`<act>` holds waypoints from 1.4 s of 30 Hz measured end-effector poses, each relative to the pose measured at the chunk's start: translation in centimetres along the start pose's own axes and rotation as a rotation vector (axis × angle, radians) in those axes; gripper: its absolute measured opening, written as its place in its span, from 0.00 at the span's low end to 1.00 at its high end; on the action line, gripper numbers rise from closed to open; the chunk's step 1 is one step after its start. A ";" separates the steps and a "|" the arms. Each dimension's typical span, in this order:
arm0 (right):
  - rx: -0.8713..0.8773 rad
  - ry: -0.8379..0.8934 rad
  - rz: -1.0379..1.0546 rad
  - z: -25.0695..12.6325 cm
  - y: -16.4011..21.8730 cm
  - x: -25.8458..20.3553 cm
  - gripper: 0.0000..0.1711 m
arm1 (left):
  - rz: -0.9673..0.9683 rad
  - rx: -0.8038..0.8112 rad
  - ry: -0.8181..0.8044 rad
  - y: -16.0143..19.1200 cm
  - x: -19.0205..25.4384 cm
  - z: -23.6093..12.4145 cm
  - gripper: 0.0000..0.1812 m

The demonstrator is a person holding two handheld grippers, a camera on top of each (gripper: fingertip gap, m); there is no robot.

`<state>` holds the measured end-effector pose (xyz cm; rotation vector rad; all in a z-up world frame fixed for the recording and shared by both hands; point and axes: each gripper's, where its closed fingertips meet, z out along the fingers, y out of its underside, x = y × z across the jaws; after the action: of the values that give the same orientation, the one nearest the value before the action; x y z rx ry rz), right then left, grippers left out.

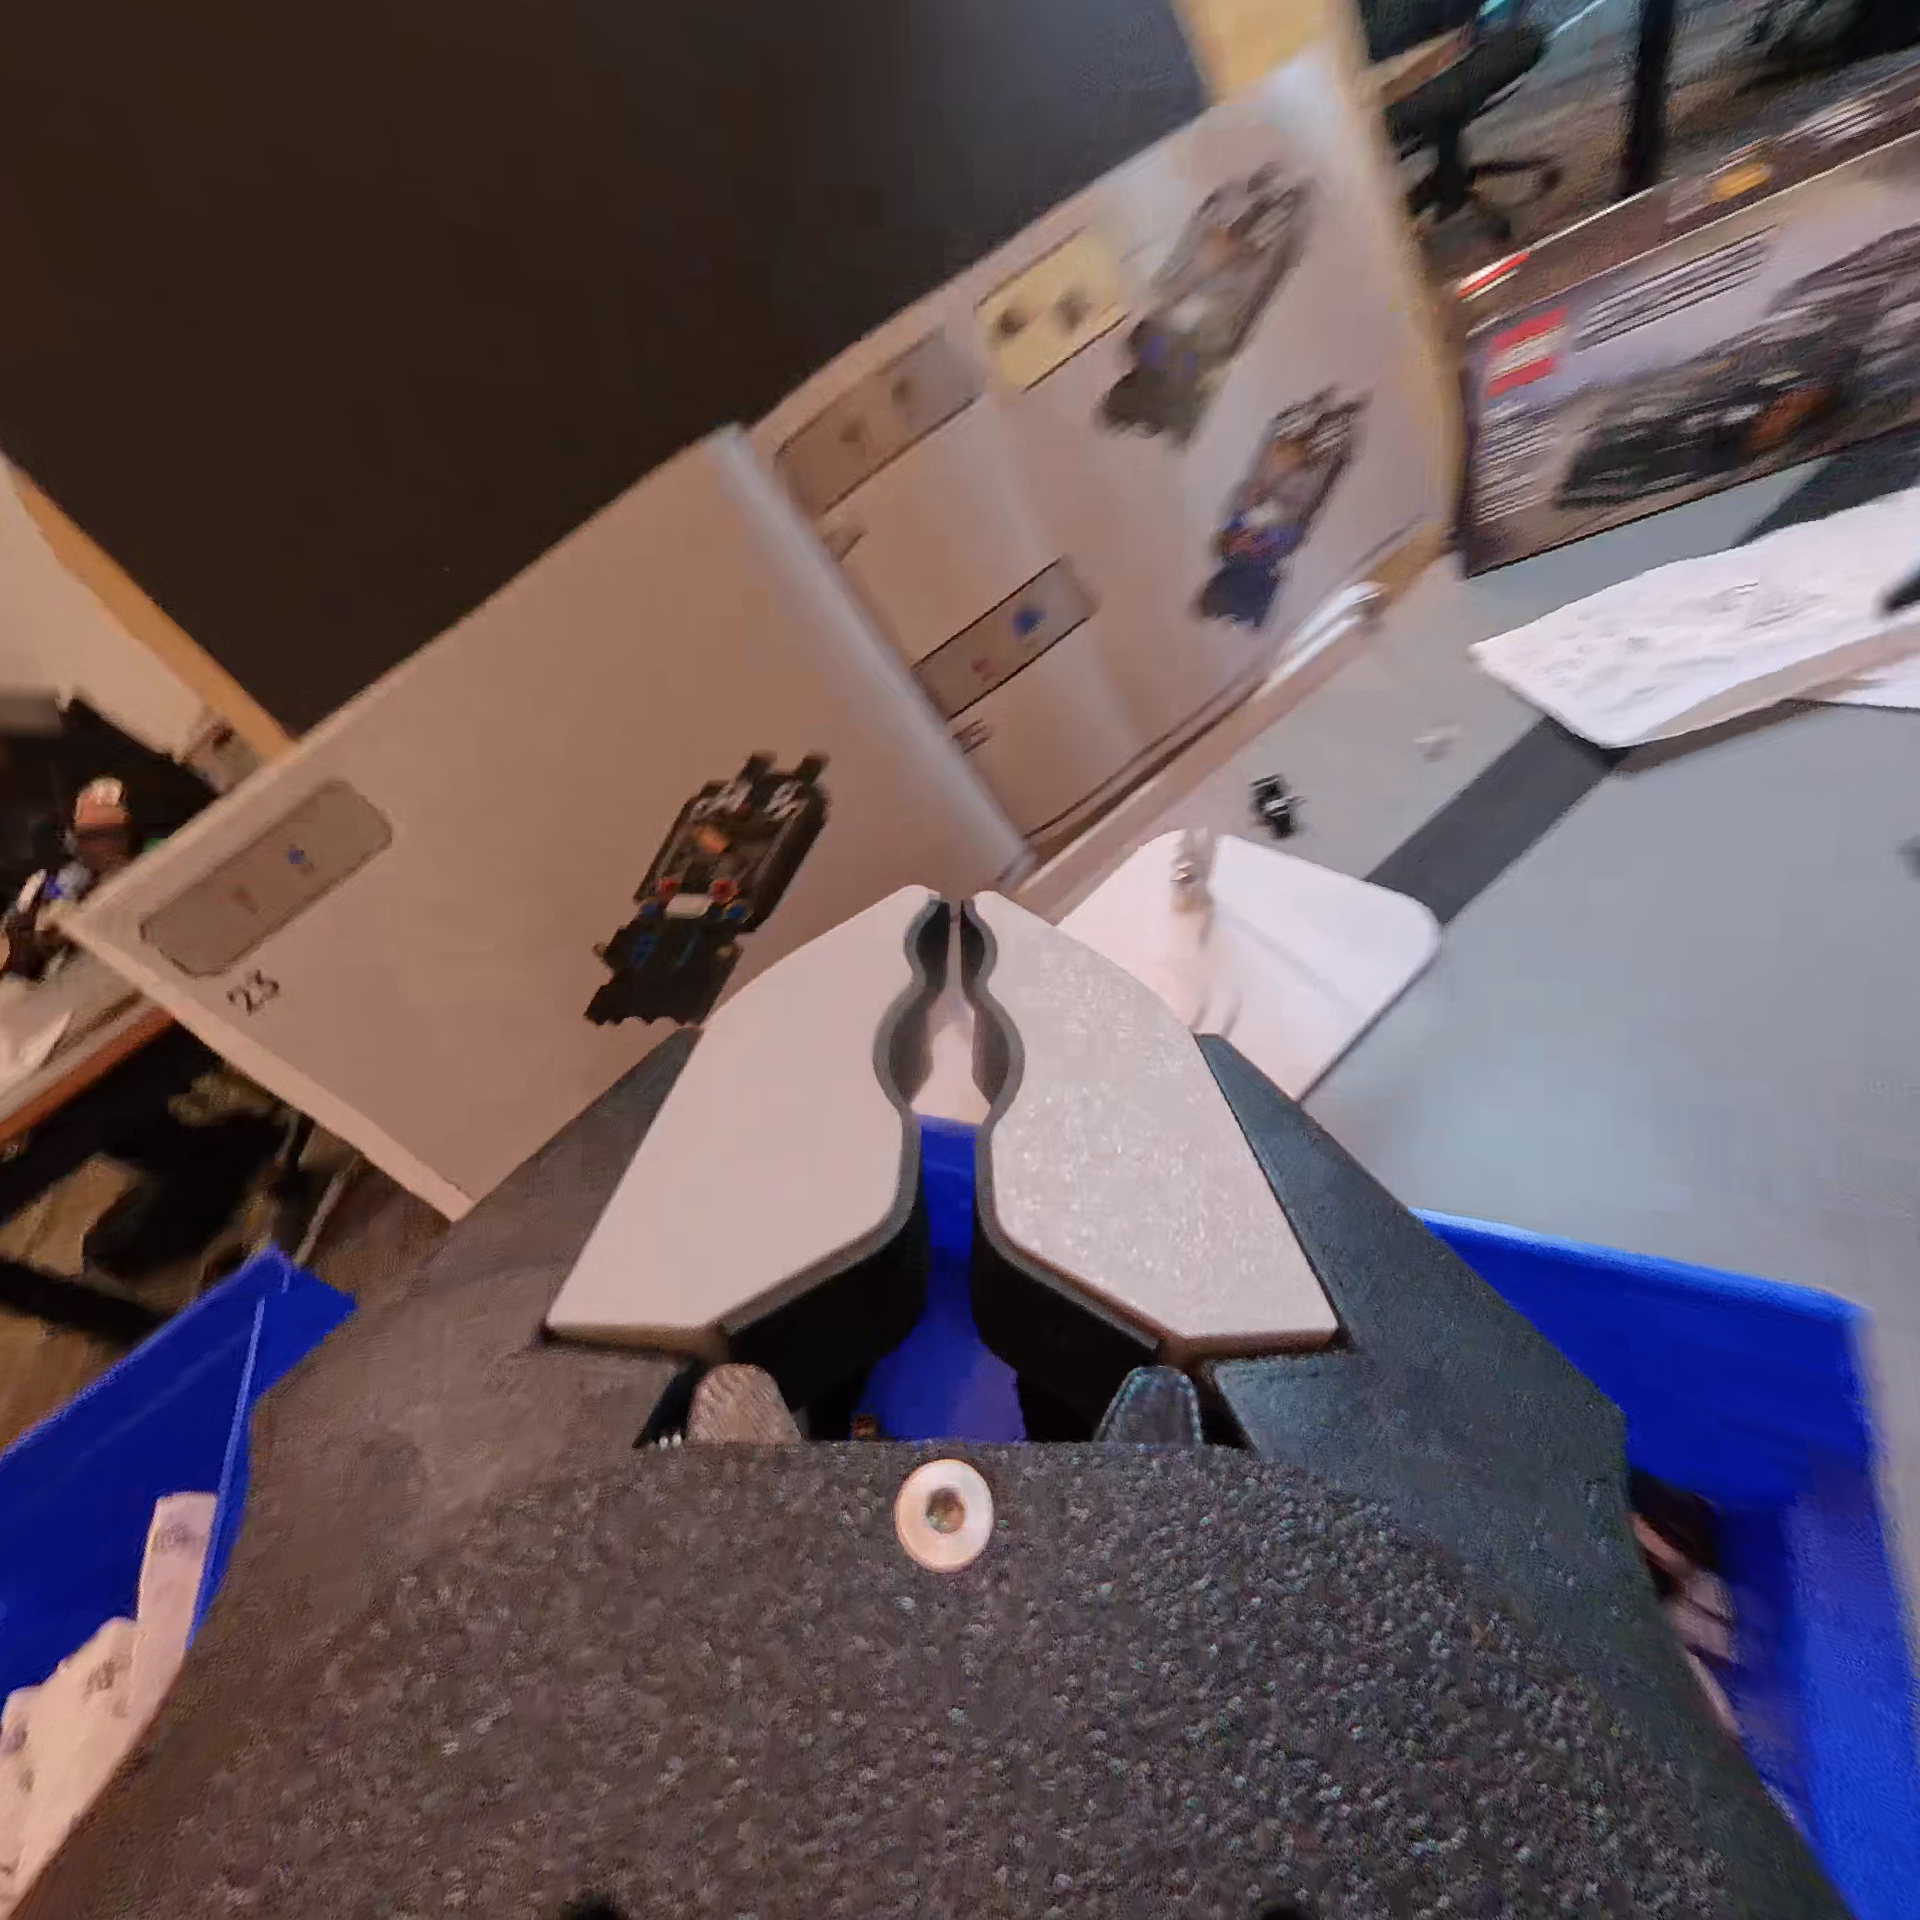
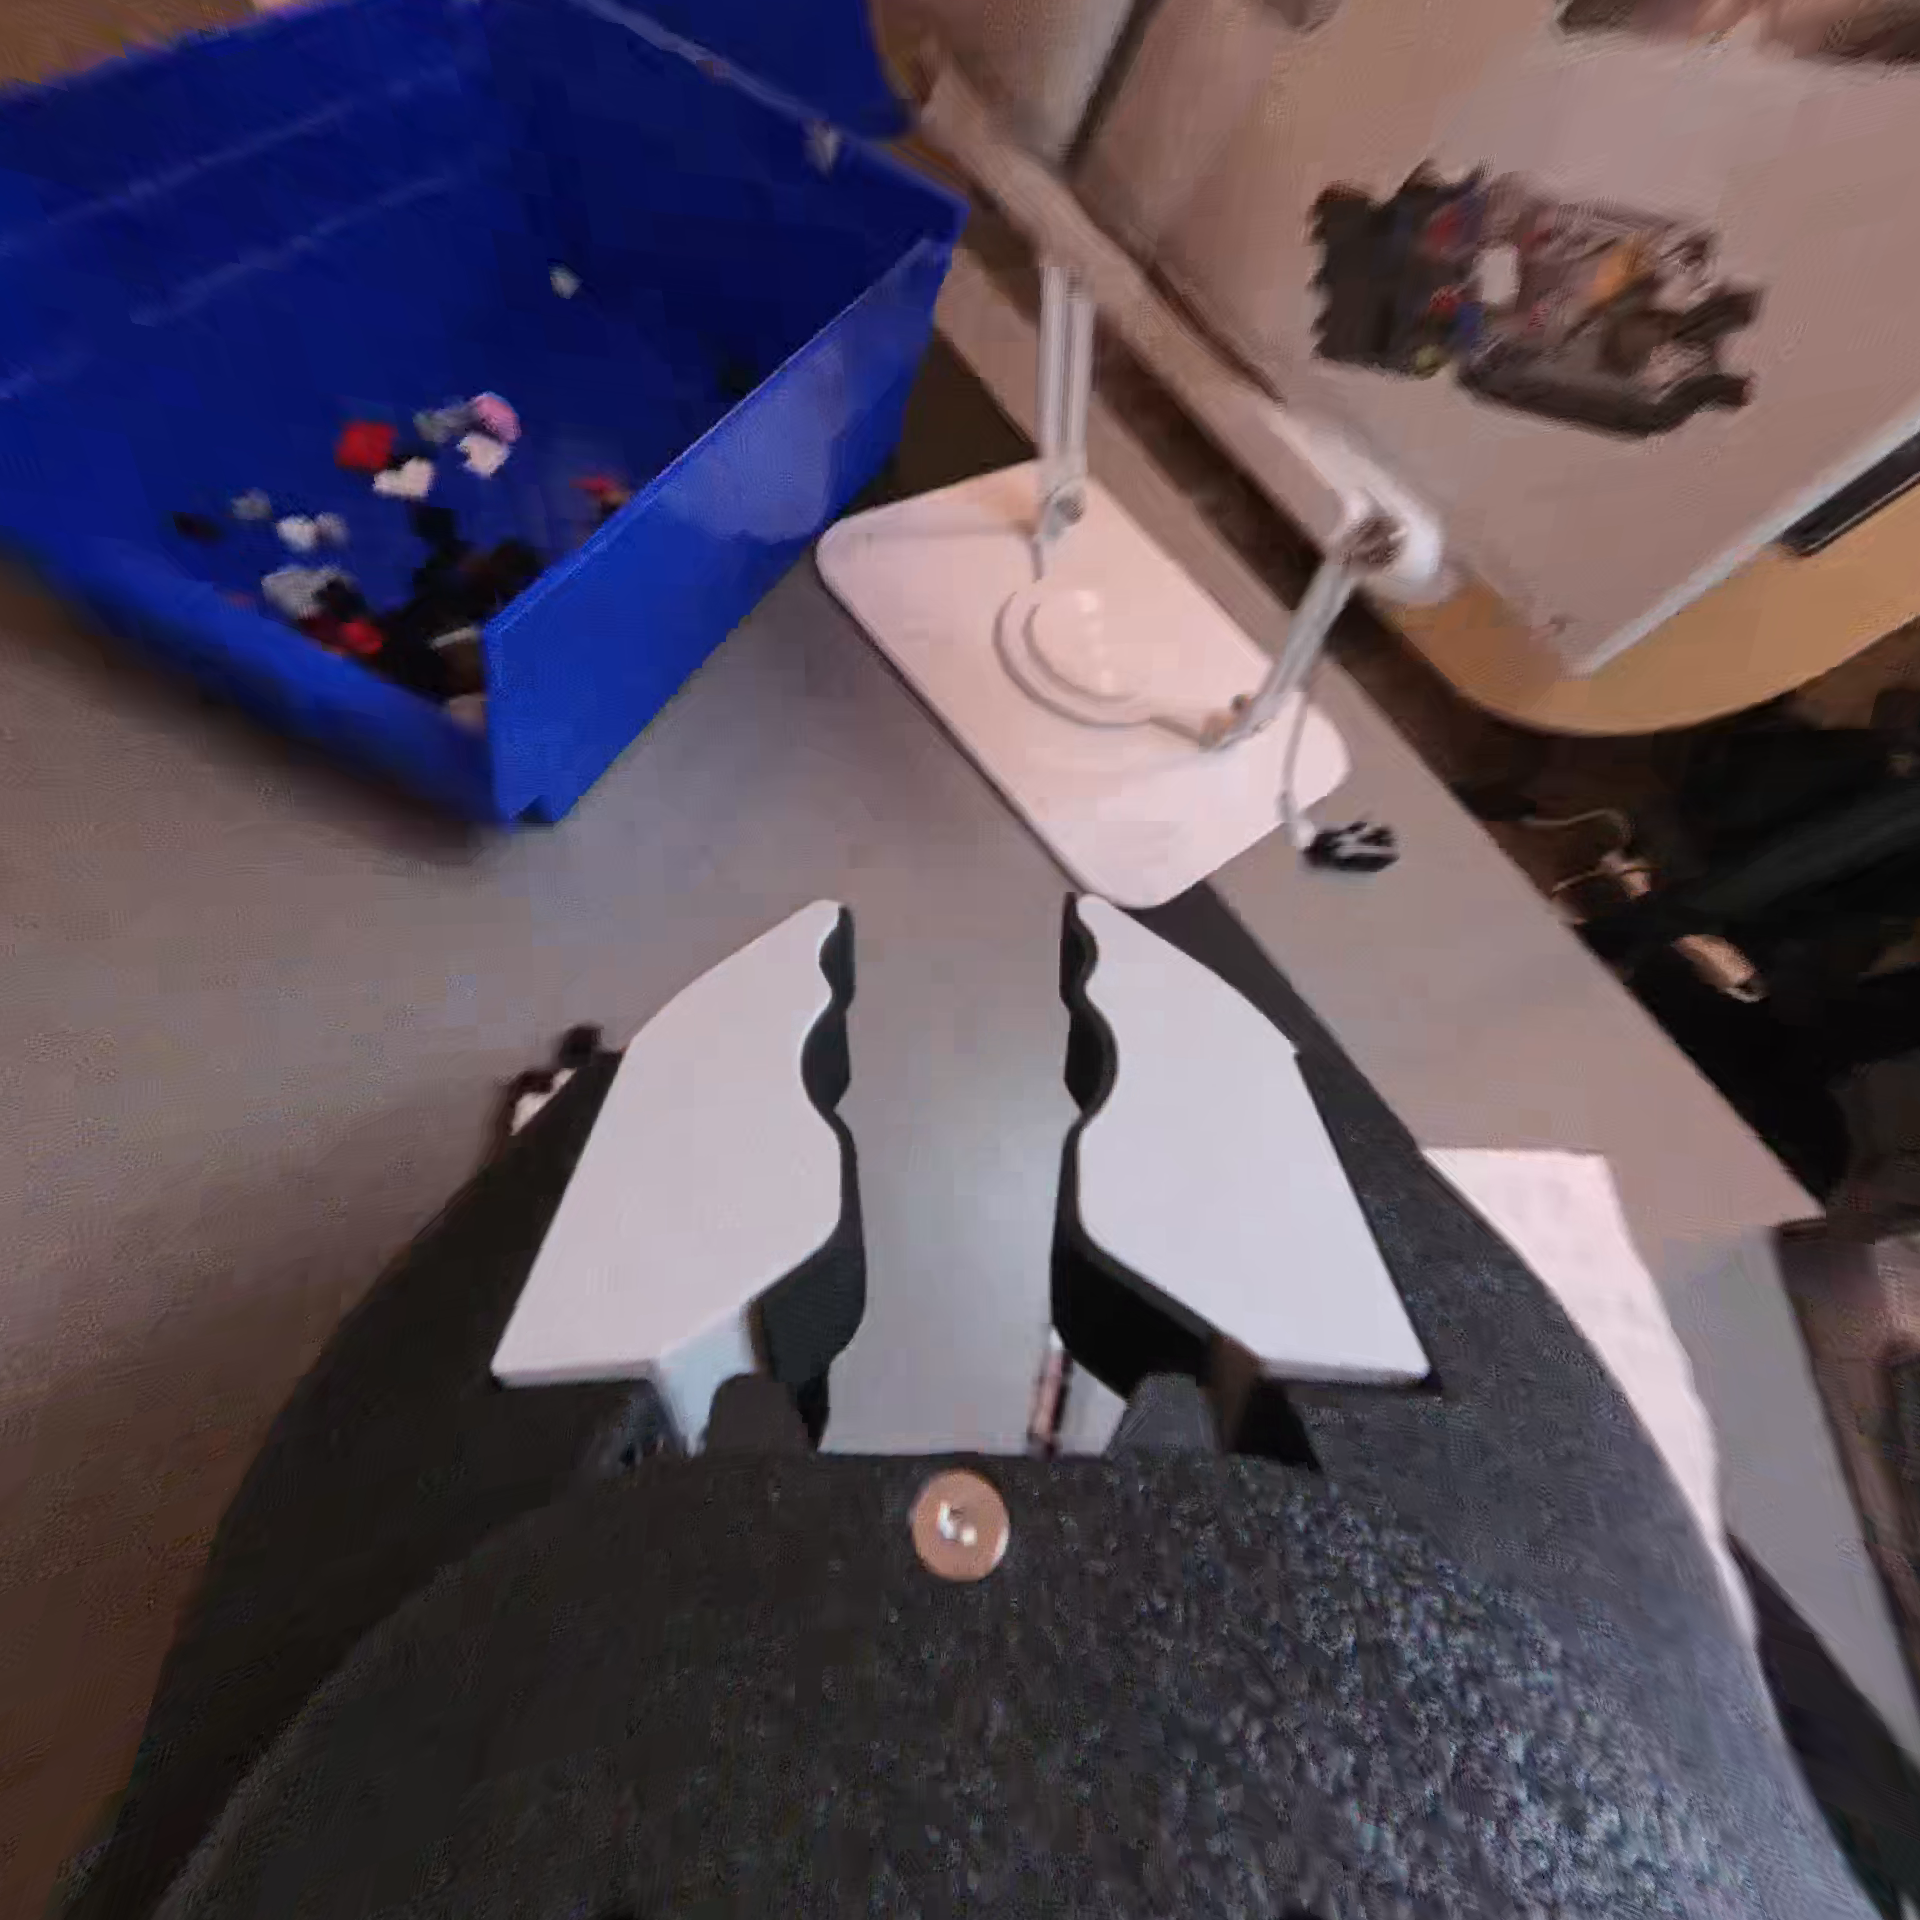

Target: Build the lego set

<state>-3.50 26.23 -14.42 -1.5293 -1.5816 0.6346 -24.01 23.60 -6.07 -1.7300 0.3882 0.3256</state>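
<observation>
Left gripper (image 1: 956, 909): clenched, only a sliver between the tips, nothing seen in it; hanging tilted above a blue bin (image 1: 1662, 1382), with an open booklet (image 1: 540, 831) propped just ahead and the white stand base (image 1: 1299, 935) ahead to its right. Farther right, a printed box (image 1: 1662, 384) and a loose sheet (image 1: 1714, 634). Right gripper (image 2: 958, 914): released, jaws well apart and empty, over bare table (image 2: 260, 987); stand base straight ahead and near, bin ahead-left holding mixed small bricks (image 2: 416, 540), a tiny black piece (image 2: 1351, 844) just beside the base's far right corner, another dark bit (image 2: 561, 1060) touching or just beside its left finger, white paper (image 2: 1558, 1247) under its right flank. Likely trouble: knocking the thin stand arms and tipping the booklet, given how close both tools sit to it; sweeping the small loose pieces off the table edge at right with a finger or the paper. Hard to judge: bin contents below the left tool, mostly hidden by its body; whether anything tiny sits pinched at the left tips; booklet pictures and bricks smeared by motion blur; the dark bit by the right finger half hidden, kind unclear.
</observation>
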 end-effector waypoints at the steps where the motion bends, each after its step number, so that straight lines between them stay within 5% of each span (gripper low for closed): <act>1: -0.058 -0.081 0.018 -0.7 1.8 -2.5 0.28 | 0.024 0.034 0.032 -1.0 1.5 -1.4 0.01; 8: -0.374 -0.219 0.093 -1.3 13.5 -11.7 0.46 | 0.059 0.064 0.405 -0.4 15.7 -10.4 0.05; 11: -0.350 -0.202 0.153 -0.8 13.9 -12.5 0.36 | 0.027 -0.019 0.509 2.6 20.4 -12.5 0.07; 15: -0.344 -0.154 0.113 -0.7 13.4 -13.6 0.36 | -0.011 -0.132 0.558 6.8 23.8 -14.0 0.10; 28: -0.316 -0.068 0.104 -2.1 11.9 -19.0 0.39 | -0.056 -0.289 0.591 13.2 27.3 -13.6 0.17; 33: -0.108 -0.087 0.053 -3.0 8.7 -18.5 0.07 | -0.070 -0.288 0.592 13.5 27.3 -13.7 0.16; 42: -0.244 -0.099 0.036 -1.1 10.6 -18.6 0.00 | -0.072 -0.295 0.595 13.7 27.3 -13.8 0.15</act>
<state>1.79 9.34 -26.55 -1.7310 -1.7622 0.5603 -5.24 5.59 -27.15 -2.1134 0.7319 -0.2080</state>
